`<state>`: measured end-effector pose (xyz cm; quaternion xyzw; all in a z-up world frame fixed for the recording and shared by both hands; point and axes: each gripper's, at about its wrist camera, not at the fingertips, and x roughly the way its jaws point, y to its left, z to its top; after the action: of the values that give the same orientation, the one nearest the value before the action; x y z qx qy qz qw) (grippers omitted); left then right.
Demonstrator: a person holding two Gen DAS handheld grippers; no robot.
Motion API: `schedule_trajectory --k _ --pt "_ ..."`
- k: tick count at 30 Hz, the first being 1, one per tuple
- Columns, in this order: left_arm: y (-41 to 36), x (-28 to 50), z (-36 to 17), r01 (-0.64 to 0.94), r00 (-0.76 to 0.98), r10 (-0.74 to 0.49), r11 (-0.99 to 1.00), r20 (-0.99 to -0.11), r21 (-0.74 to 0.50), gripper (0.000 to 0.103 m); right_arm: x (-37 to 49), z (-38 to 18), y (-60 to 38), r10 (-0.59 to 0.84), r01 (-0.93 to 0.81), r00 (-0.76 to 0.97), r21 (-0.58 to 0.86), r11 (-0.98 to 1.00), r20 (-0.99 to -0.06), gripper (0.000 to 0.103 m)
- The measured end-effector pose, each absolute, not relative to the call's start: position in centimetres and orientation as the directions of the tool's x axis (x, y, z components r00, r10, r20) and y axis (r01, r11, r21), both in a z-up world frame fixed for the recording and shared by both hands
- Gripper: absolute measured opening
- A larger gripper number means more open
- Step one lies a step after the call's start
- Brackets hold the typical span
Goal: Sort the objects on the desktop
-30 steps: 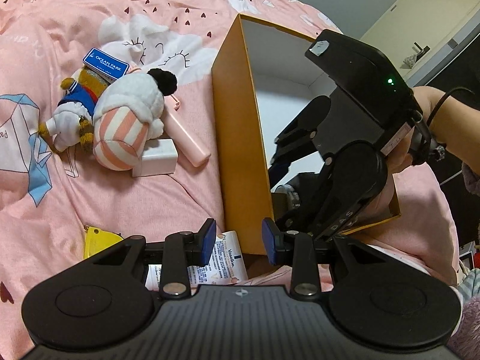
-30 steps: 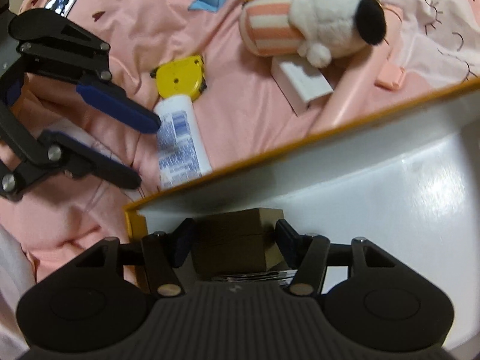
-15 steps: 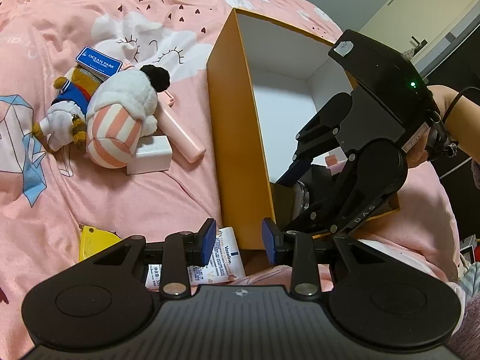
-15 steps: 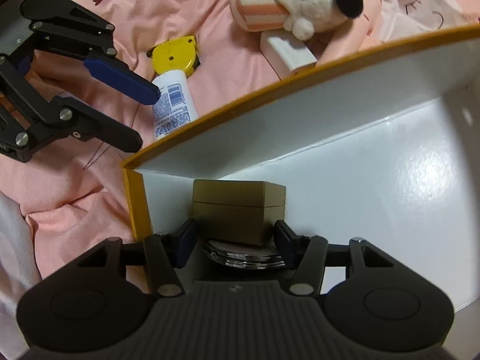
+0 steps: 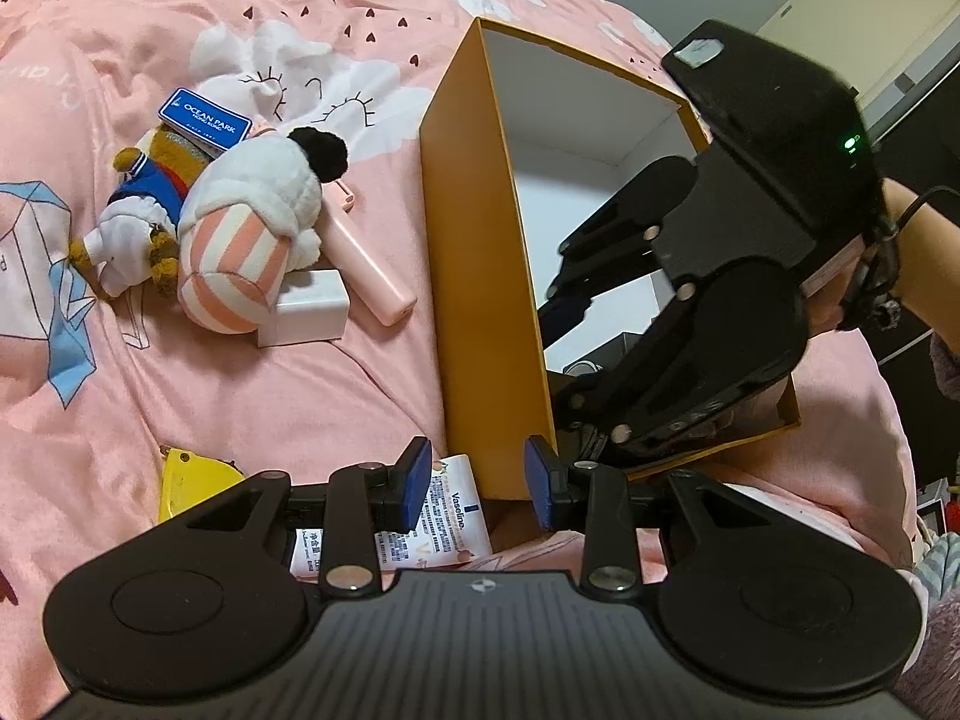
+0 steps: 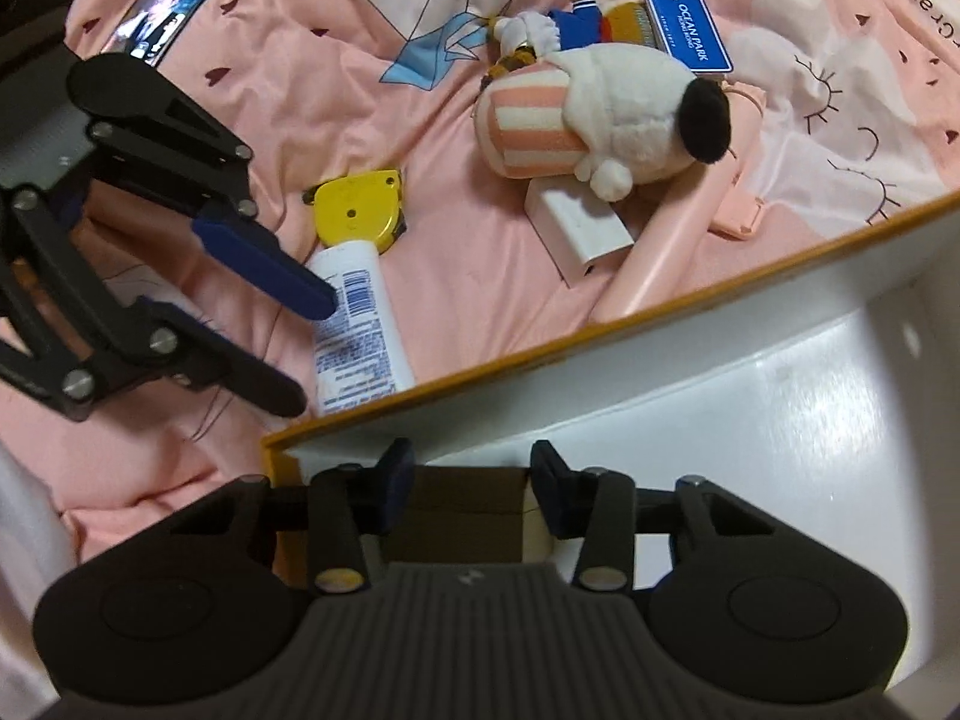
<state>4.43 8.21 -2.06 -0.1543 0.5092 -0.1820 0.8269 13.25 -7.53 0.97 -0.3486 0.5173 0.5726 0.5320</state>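
Note:
An orange box with a white inside point(image 5: 480, 276) point(image 6: 780, 372) stands on the pink bedcover. My right gripper point(image 6: 471, 483) is open above the box's near corner, over a small brown box point(image 6: 462, 516) lying inside. My left gripper point(image 5: 477, 480) is open and empty, low over a white Vaseline tube point(image 5: 444, 516) point(image 6: 360, 324) just outside the box. A yellow tape measure point(image 6: 360, 210) point(image 5: 186, 480) lies beside the tube.
A striped plush point(image 5: 252, 240) point(image 6: 600, 114), a small sailor doll point(image 5: 144, 204), a blue Ocean Park card point(image 5: 204, 120), a white charger block point(image 5: 306, 312) and a pink stick point(image 5: 366, 270) lie left of the box. A phone point(image 6: 168, 6) lies far off.
My right gripper has let go of the brown box and drawn back and up out of the orange box. My left gripper has stayed over the tube.

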Motion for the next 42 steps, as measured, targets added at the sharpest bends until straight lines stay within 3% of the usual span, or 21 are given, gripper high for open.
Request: schedule_trajectory --k 10,18,21,26,30,36,38,42 --pt "8.4 4.7 -2.2 0.139 0.403 -0.466 0.882 -0.787 -0.451 0.038 13.1 -0.4 -6.4 0.212 -0.970 -0.243 0.243 -0.025 -0.947 0.046" --pt "8.7 4.5 -2.3 0.122 0.410 -0.465 0.881 -0.785 -0.458 0.038 12.7 -0.1 -5.5 0.054 -0.946 -0.261 0.244 -0.215 -0.964 0.046" --pt "8.8 4.6 -2.5 0.120 0.407 -0.469 0.878 -0.784 -0.463 0.038 13.1 0.1 -5.5 0.077 -0.950 -0.263 0.245 -0.192 -0.962 0.040" --pt "9.0 4.7 -2.7 0.116 0.403 -0.476 0.874 -0.782 -0.472 0.038 14.4 0.6 -5.6 0.181 -0.961 -0.267 0.274 0.014 -0.946 0.039" --pt "9.2 4.7 -2.6 0.114 0.406 -0.479 0.872 -0.779 -0.477 0.038 13.8 0.3 -6.4 0.220 -0.967 -0.193 0.223 0.121 -0.956 0.028" --pt "9.0 4.7 -2.8 0.117 0.400 -0.479 0.872 -0.781 -0.475 0.038 12.6 -0.1 -8.6 0.296 -0.939 -0.088 0.178 0.295 -0.951 0.034" --pt "8.8 4.7 -2.7 0.122 0.399 -0.476 0.875 -0.784 -0.469 0.038 12.0 -0.7 -8.7 0.272 -0.949 -0.081 0.157 0.274 -0.959 0.040" --pt "8.6 4.4 -2.4 0.127 0.411 -0.464 0.881 -0.785 -0.455 0.038 11.4 -1.9 -7.2 0.184 -0.971 -0.048 0.089 0.220 -0.982 0.039"
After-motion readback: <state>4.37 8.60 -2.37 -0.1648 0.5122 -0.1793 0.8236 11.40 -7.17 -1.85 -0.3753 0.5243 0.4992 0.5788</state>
